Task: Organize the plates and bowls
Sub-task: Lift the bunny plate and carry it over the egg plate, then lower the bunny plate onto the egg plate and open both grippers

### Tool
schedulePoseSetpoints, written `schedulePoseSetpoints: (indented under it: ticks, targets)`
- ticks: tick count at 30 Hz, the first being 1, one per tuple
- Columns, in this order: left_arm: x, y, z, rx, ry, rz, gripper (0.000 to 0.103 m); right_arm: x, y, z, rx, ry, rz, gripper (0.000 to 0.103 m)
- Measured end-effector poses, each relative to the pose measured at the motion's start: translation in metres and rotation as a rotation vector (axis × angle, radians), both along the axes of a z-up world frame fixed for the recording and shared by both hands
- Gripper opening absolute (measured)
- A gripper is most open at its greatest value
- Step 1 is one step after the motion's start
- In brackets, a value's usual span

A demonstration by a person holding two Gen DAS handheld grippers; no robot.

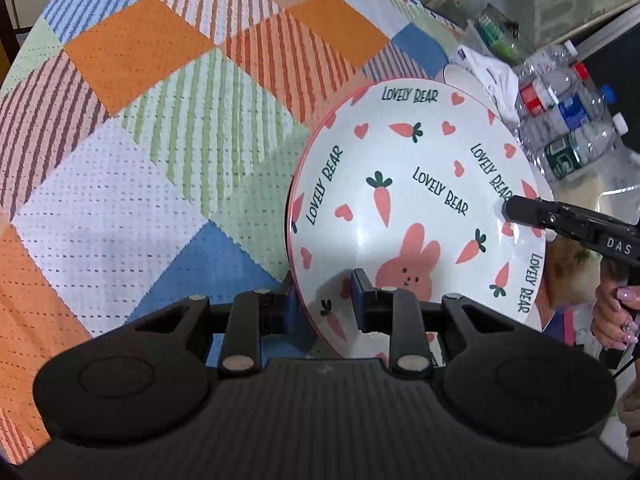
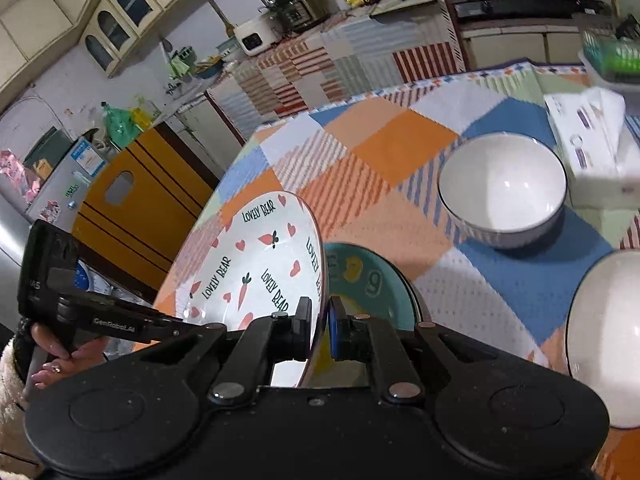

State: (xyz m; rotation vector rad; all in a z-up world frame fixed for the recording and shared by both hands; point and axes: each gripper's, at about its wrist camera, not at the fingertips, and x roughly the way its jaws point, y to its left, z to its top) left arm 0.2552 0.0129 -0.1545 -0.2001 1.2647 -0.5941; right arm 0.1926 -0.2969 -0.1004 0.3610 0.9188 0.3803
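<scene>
Both claws, left (image 1: 324,300) and right (image 2: 319,330), clamped on one tilted, empty Lovely Bear plate (image 1: 416,200); two empty white bowls (image 2: 502,190) nearby.

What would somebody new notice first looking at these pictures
The white Lovely Bear plate with its carrots and pink bunny, held tilted above the checked tablecloth, the left gripper and right gripper each pinching its rim on opposite sides. Just behind it in the right wrist view lies a teal plate, with a white bowl further back.
</scene>
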Motion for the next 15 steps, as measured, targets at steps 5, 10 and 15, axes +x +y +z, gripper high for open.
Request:
schedulePoseSetpoints:
  ticks: [5, 10, 15]
  targets:
    - [-0.002, -0.007, -0.004, 0.027, 0.000, -0.016, 0.025, -0.004, -0.002, -0.010, -0.015, 0.023, -0.017, 0.013]
    - [0.004, -0.008, -0.006, 0.042, -0.004, -0.013, 0.025, -0.005, -0.001, -0.019, -0.030, 0.057, -0.023, 0.013]
    - [0.009, -0.012, -0.004, 0.066, -0.040, -0.045, 0.025, -0.008, 0.003, -0.022, -0.062, 0.085, -0.012, 0.013]
